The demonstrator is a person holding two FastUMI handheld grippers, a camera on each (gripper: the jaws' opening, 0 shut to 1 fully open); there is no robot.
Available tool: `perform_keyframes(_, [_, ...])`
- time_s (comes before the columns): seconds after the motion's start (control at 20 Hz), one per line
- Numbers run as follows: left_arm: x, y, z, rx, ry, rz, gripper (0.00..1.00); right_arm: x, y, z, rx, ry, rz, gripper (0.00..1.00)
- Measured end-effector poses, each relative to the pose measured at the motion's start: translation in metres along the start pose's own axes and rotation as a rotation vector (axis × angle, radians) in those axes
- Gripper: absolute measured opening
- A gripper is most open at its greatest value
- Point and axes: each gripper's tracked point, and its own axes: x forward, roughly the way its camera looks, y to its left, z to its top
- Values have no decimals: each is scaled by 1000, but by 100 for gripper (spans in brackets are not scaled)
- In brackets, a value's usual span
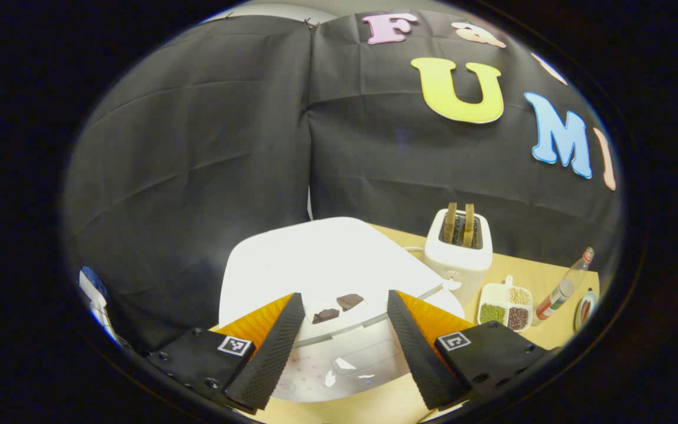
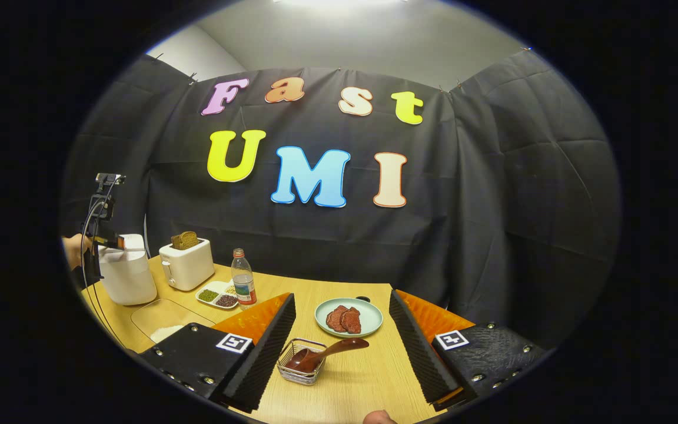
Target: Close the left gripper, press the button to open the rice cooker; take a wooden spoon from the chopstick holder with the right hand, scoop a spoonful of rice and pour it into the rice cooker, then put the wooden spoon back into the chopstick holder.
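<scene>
The white rice cooker [image 1: 321, 259] sits with its lid down right beneath my left gripper [image 1: 345, 299], whose fingers stand wide apart over the lid's front edge with nothing between them. Two dark patches [image 1: 339, 306] mark the lid's front; I cannot tell which is the button. In the right gripper view the cooker [image 2: 126, 274] stands at the table's far left, with the left gripper [image 2: 110, 240] and a hand on top of it. A wooden spoon [image 2: 330, 350] lies in the wire chopstick holder [image 2: 301, 368], its handle pointing right. My right gripper [image 2: 342, 297] is open just behind the holder.
A clear container of rice [image 2: 165, 324] lies in front of the cooker. A toaster [image 2: 186, 262] with bread, a divided dish of beans [image 2: 218, 294] and a bottle [image 2: 243, 282] stand beyond it. A plate of meat slices [image 2: 349, 317] sits past the holder.
</scene>
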Motion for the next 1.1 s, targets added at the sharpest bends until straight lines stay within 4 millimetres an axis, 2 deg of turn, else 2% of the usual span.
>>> perform_keyframes(0.15, [0,0,0,2,10,3,99,-1,-1,4,8,-11,-4,98])
perform_keyframes(0.2, [3,0,-3,-11,25,4,100,-1,2,5,19,-14,5,98])
perform_keyframes(0.25, [3,1,-3,-31,30,3,96,-2,6,6,34,-17,17,98])
perform_keyframes(0.3, [3,0,-3,-46,30,1,100,-3,9,6,47,-19,24,98])
perform_keyframes(0.4, [3,1,-3,10,14,-10,98,-3,15,10,59,-29,35,98])
perform_keyframes(0.6, [-7,-4,5,35,-38,-53,100,-4,36,25,65,-61,72,98])
perform_keyframes(0.7, [-26,-7,33,56,-152,-85,100,-4,47,37,66,-84,92,98])
perform_keyframes(0.85, [-80,-19,75,116,-320,-162,99,-4,63,52,61,-113,112,97])
perform_keyframes(1.1, [-166,-30,111,93,-477,-284,99,-13,90,84,93,-171,148,97])
